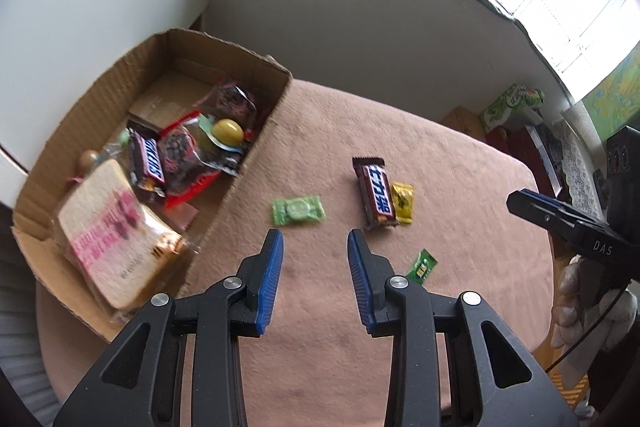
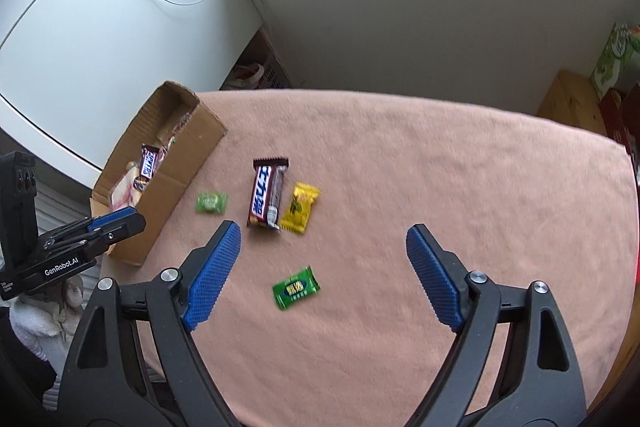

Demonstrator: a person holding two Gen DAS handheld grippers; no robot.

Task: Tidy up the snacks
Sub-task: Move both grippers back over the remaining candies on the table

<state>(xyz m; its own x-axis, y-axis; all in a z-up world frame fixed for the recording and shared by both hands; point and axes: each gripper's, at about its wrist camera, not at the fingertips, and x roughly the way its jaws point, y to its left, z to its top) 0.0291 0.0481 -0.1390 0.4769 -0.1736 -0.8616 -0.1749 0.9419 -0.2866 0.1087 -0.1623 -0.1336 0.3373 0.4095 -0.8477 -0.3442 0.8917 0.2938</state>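
Box (image 1: 256, 163) on table (image 1: 460, 147) left; candy (image 1: 298, 211) beside it; snack bar (image 1: 375, 193) right, second candy (image 1: 402, 203) touching

"SNICKERS" on bar (image 1: 148, 163) in box; "GenRobot.AI" on left tool (image 2: 116, 223); "DAS" on right tool (image 1: 516, 203).

Both wrist views angled steeply down, close above the table (image 1: 460, 155), sharing the cardboard box (image 2: 188, 155) and loose snacks

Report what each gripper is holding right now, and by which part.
Nothing is held. The left gripper and right gripper both have empty jaws above the pink tablecloth.
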